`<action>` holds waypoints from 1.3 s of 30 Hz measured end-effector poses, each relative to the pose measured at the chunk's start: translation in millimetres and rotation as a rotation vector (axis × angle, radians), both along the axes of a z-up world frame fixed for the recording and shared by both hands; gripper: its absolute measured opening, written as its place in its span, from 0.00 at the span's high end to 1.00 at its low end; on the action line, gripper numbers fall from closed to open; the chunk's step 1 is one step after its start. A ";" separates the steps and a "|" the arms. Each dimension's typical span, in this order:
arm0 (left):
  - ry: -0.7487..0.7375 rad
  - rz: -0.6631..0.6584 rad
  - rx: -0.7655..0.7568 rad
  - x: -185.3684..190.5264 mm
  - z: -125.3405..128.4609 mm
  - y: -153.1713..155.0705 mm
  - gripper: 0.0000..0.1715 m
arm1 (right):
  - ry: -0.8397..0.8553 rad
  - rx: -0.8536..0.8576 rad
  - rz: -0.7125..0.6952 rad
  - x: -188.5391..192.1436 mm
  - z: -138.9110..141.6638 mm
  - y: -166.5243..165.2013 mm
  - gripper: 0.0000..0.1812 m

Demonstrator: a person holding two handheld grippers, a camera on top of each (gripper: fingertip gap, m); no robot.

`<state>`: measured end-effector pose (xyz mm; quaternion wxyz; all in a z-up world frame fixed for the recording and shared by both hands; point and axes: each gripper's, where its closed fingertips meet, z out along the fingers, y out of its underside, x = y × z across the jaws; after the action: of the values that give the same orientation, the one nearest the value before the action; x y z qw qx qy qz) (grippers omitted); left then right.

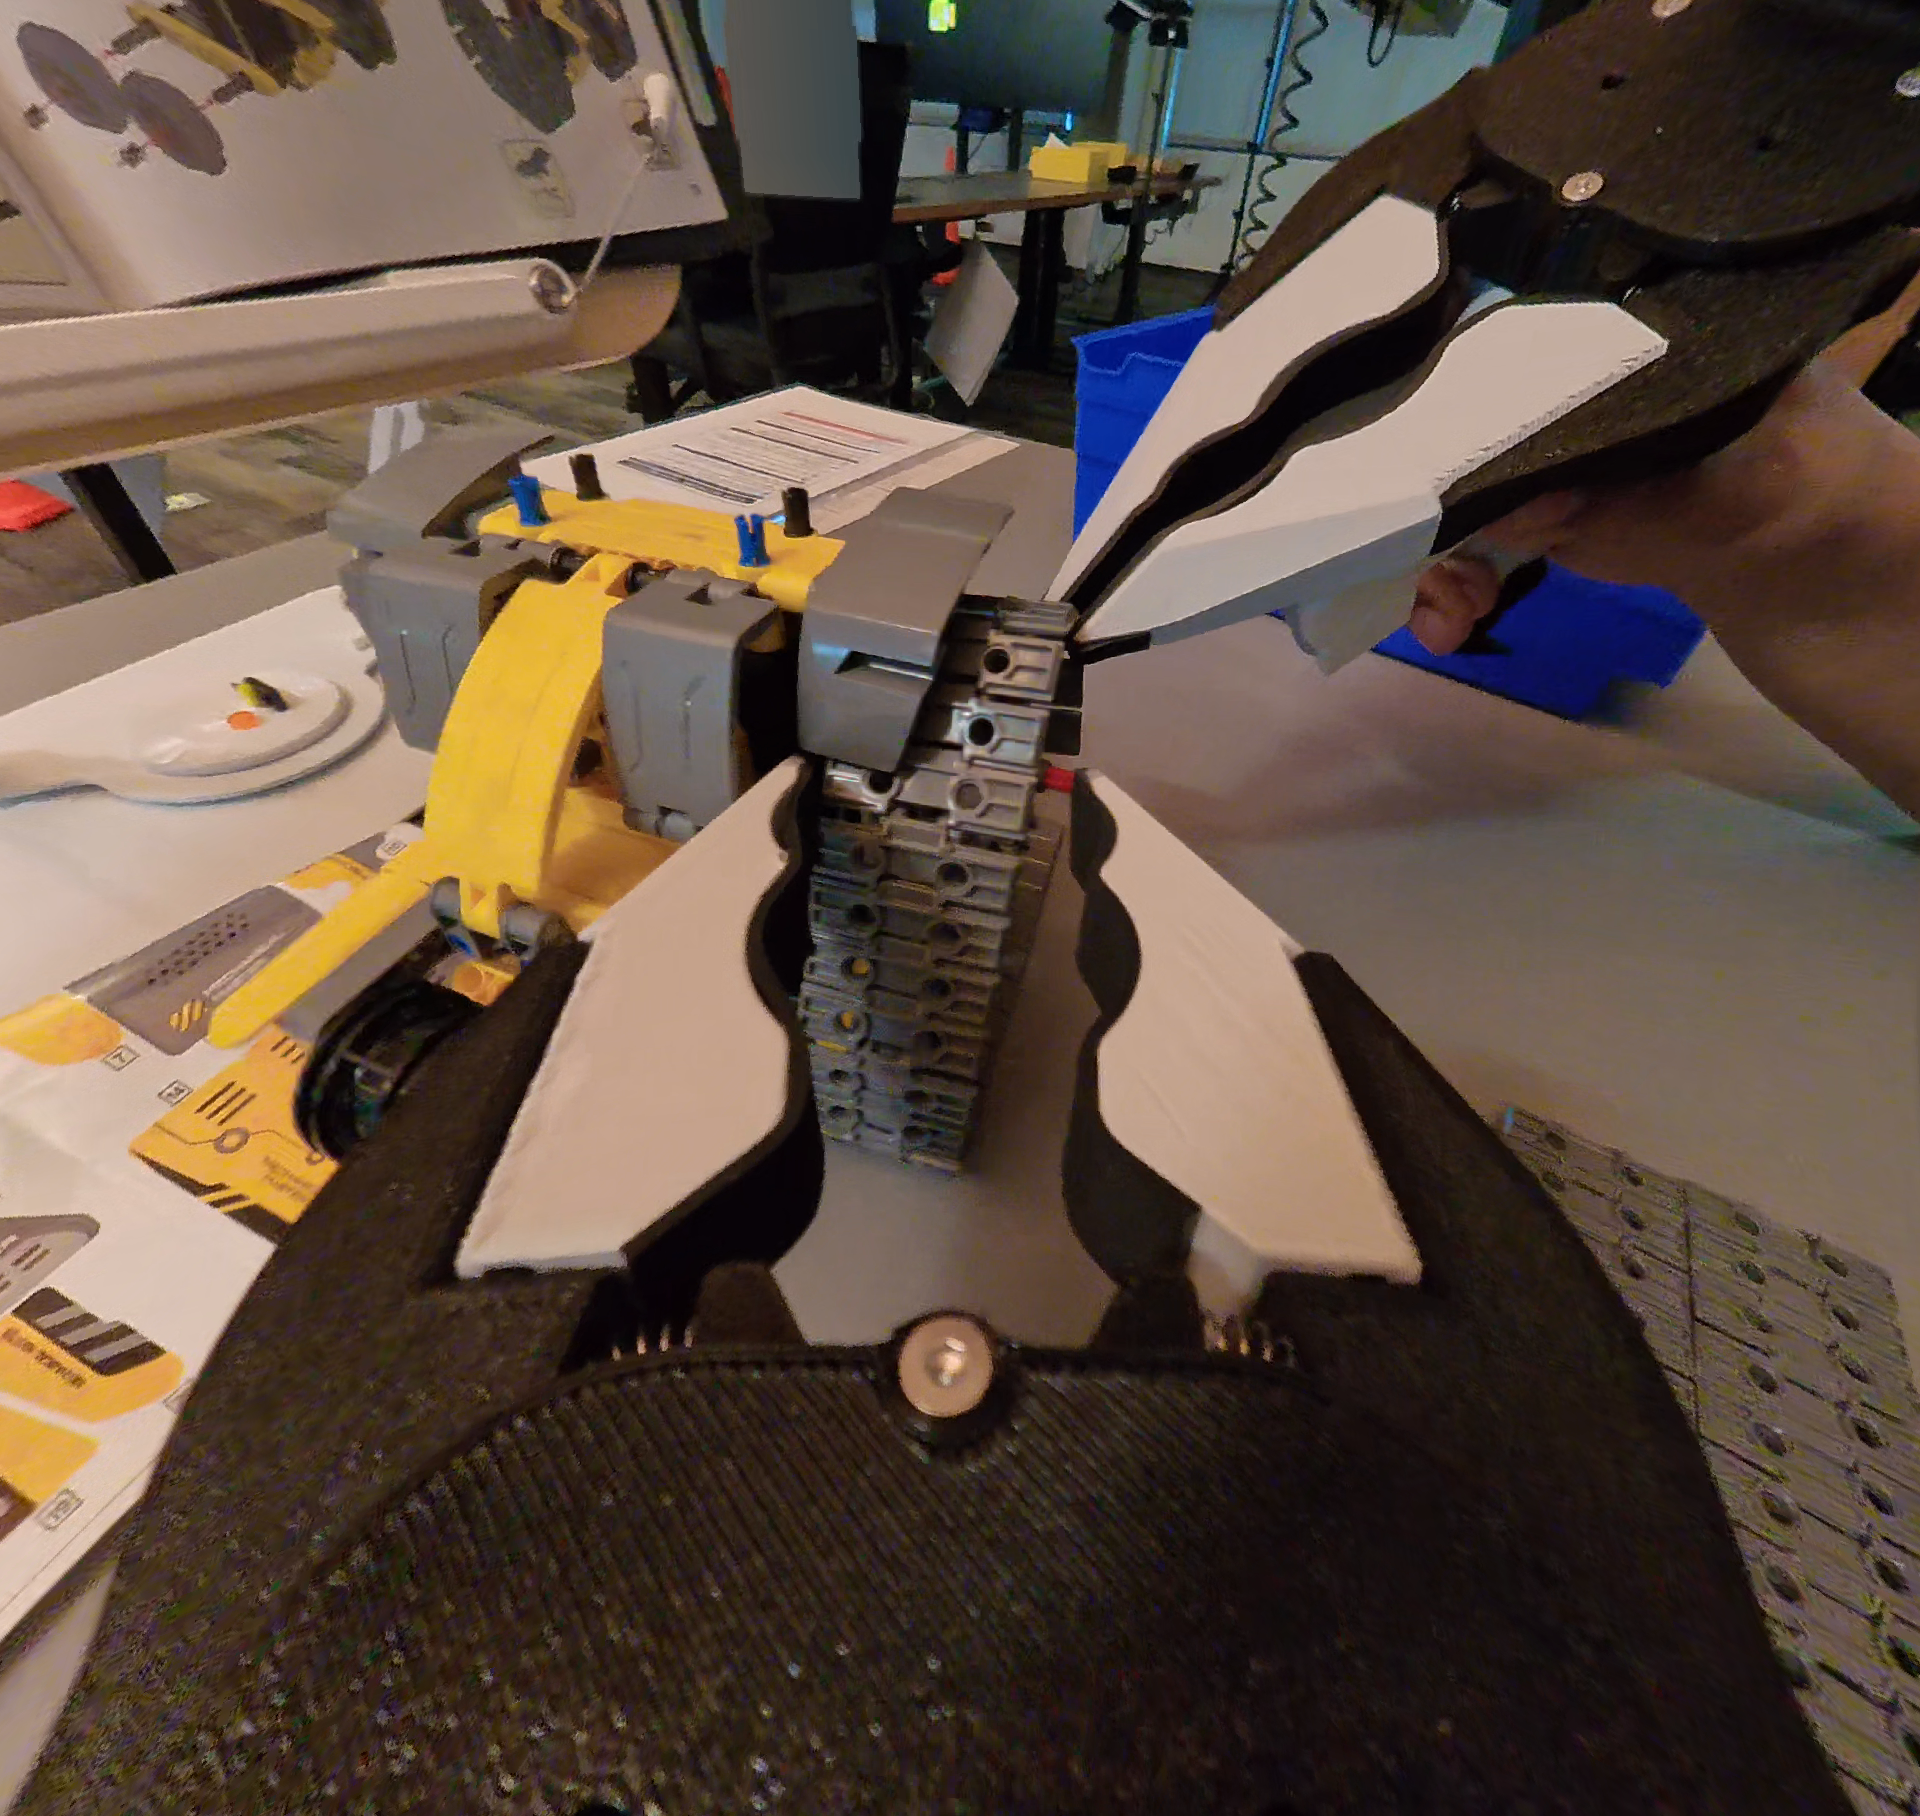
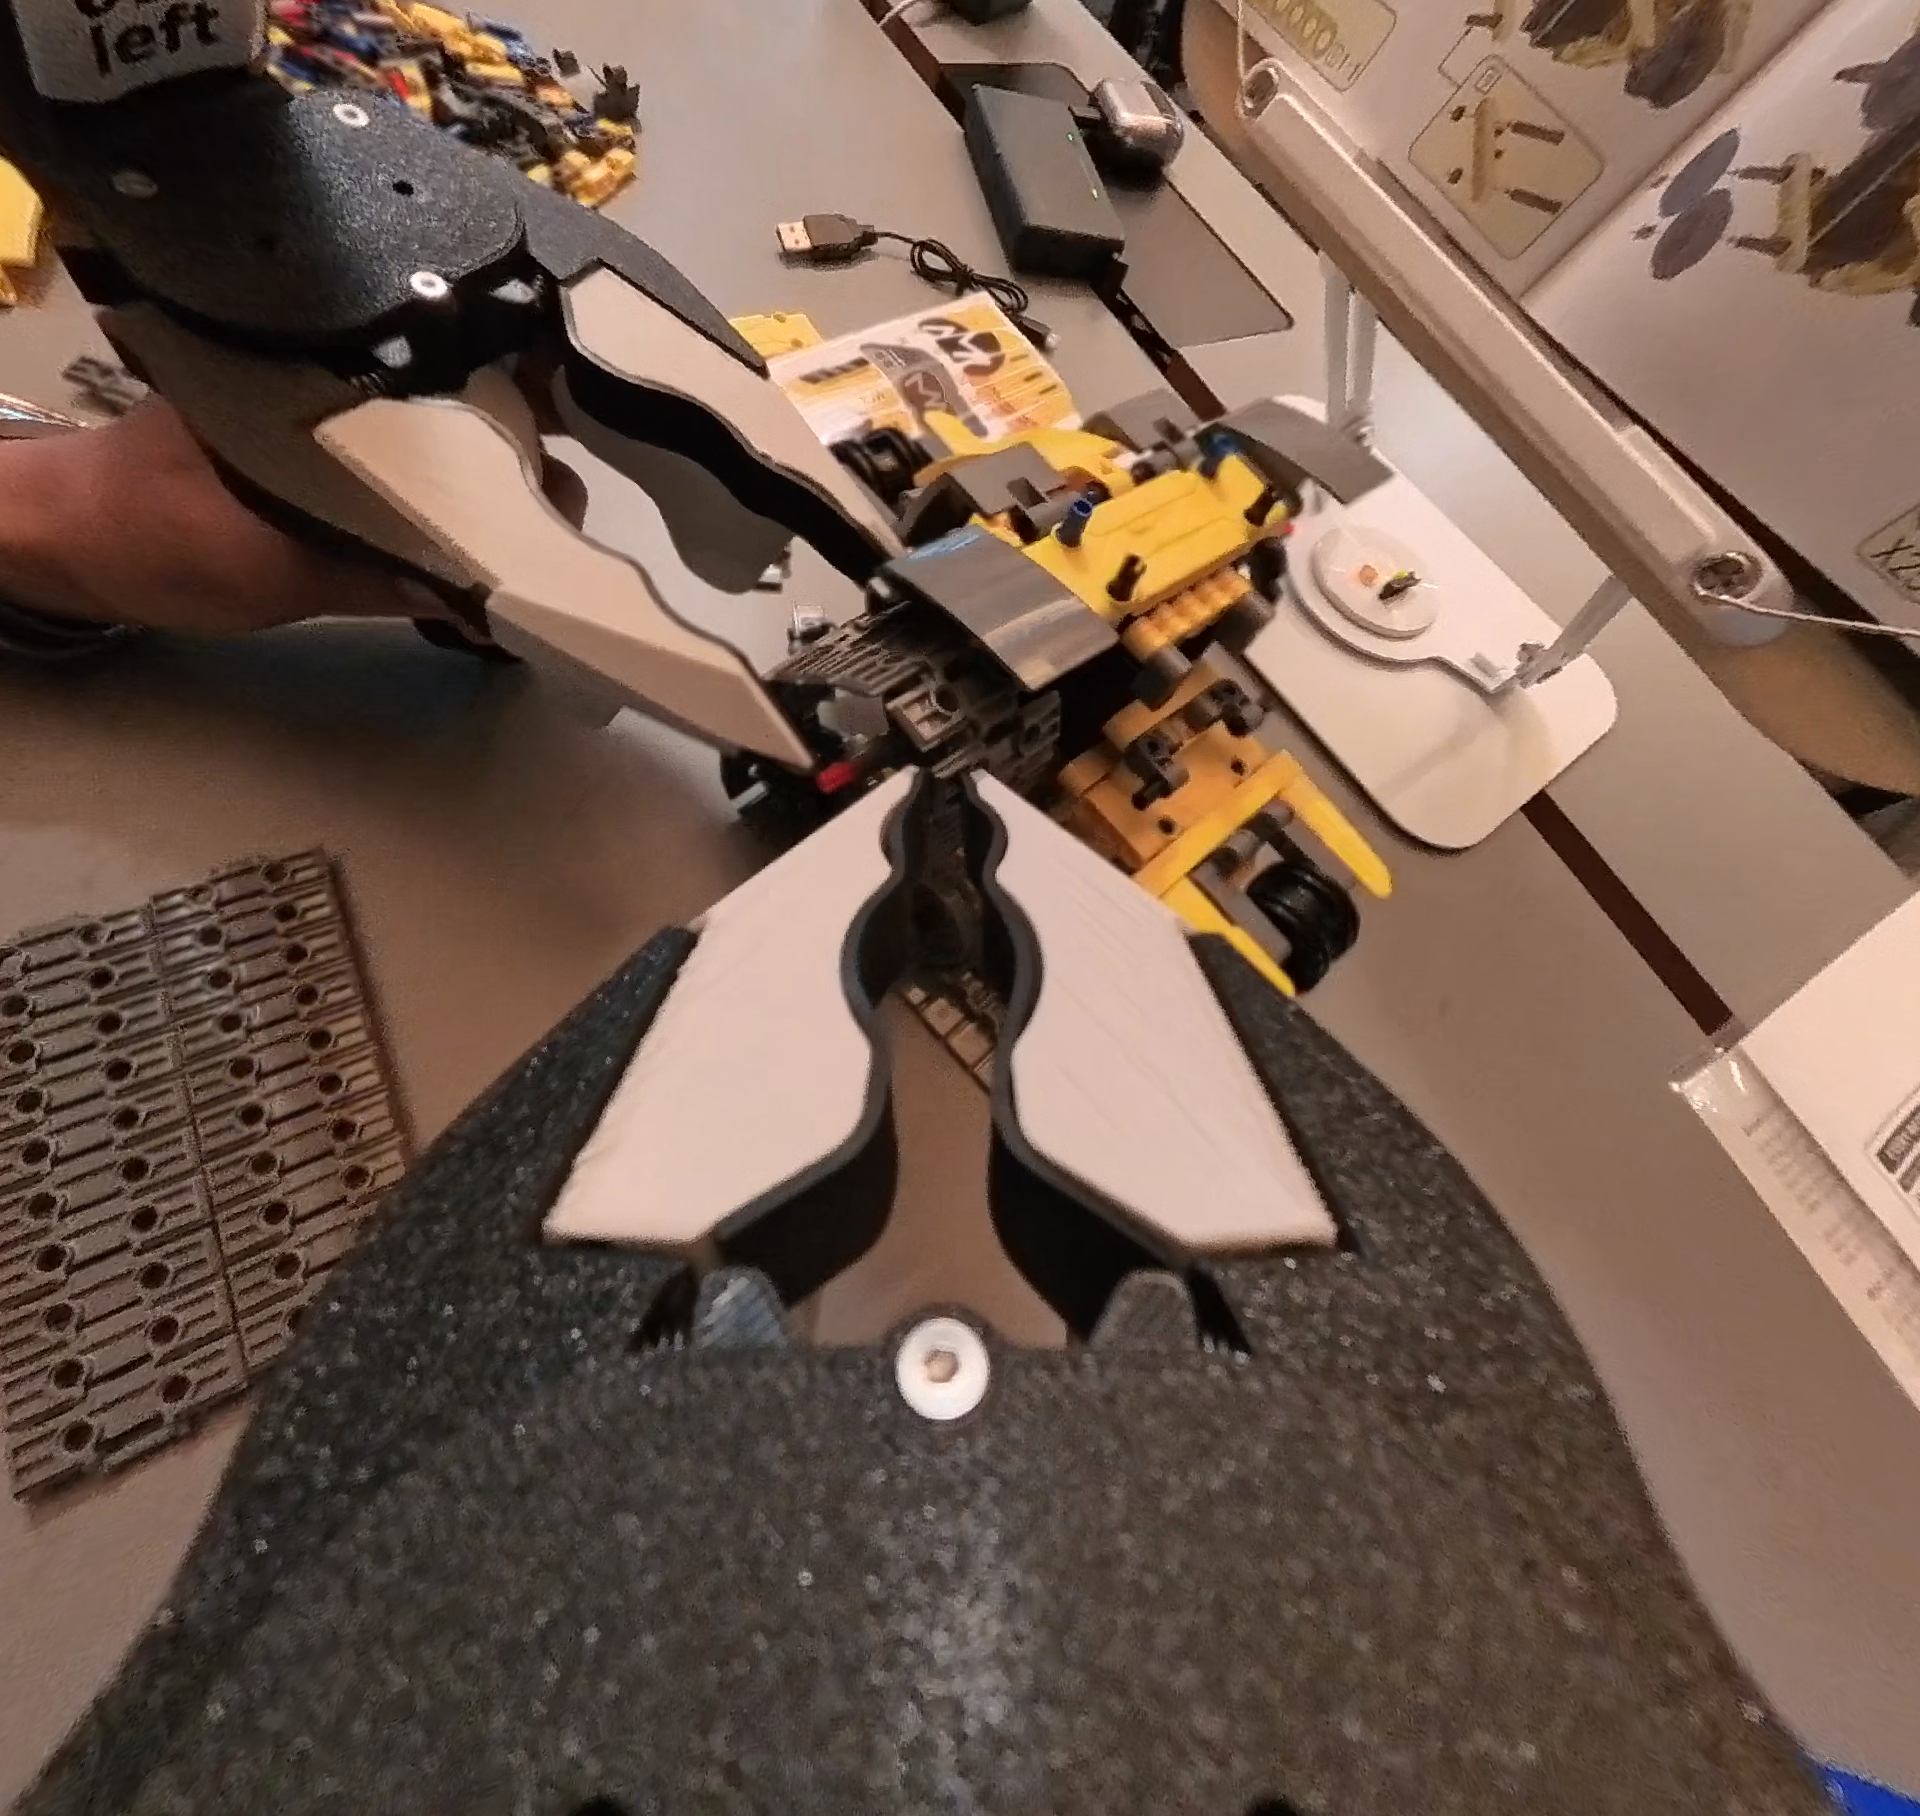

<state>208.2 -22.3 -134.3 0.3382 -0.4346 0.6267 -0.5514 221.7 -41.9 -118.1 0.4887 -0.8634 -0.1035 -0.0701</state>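
Note:
A yellow and grey brick-built vehicle [image 1: 520,727] stands on the grey table, with a grey link track [image 1: 914,935] wrapped over its near end. My left gripper [image 1: 935,779] straddles this track, one finger on each side, and is shut on it; a red pin [image 1: 1058,779] sits by the right fingertip. My right gripper [image 1: 1070,623] comes in from the upper right, held by a hand, its tips pinched on the track's top link. In the right wrist view, my right gripper [image 2: 945,779] is shut on the track [image 2: 966,706], and the left gripper [image 2: 831,654] clasps the vehicle [image 2: 1174,509] from the left.
Spare grey track strips [image 2: 156,1143] lie flat at the table's near side, also in the left wrist view [image 1: 1714,1351]. A building-instruction sheet [image 1: 312,52] hangs on a stand with a white base [image 2: 1455,686]. A sticker sheet [image 1: 156,1039], a blue bin [image 1: 1132,395], loose bricks [image 2: 447,73] and a black box [image 2: 1039,177] lie around. Only a small space, under 4 cm, lies between the two pairs of fingers. The white base [image 2: 1455,686] is about 30 centimeters from both grippers' fingertips.

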 end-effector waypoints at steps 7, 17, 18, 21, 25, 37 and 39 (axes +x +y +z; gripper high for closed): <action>-0.009 0.027 0.018 0.4 1.7 6.5 0.78 | 0.040 0.016 0.001 3.4 -1.3 3.4 0.98; -0.030 0.062 0.017 -2.9 3.0 13.4 0.79 | -0.060 0.053 -0.005 2.0 0.7 10.3 0.98; -0.029 0.066 0.017 -2.6 2.9 13.8 0.79 | -0.081 0.054 -0.005 2.8 0.0 10.7 0.98; -0.025 0.068 0.016 -2.2 2.4 14.3 0.79 | -0.125 0.061 0.001 4.9 -2.4 10.5 0.98; -0.021 0.072 0.059 -3.3 0.2 12.4 0.79 | -0.114 0.061 0.003 5.4 -6.9 9.2 0.98; -0.015 0.107 0.151 -17.1 1.8 12.5 0.64 | -0.024 0.091 -0.057 11.8 -8.9 -10.4 0.83; -0.035 0.112 0.144 -22.3 9.8 15.4 0.63 | 0.010 0.111 -0.086 17.9 -3.7 -15.6 0.82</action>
<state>185.9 -6.9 -124.5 0.4098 -0.4340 0.6334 -0.4925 239.6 -57.5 -121.8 0.5327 -0.8391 -0.0599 -0.0923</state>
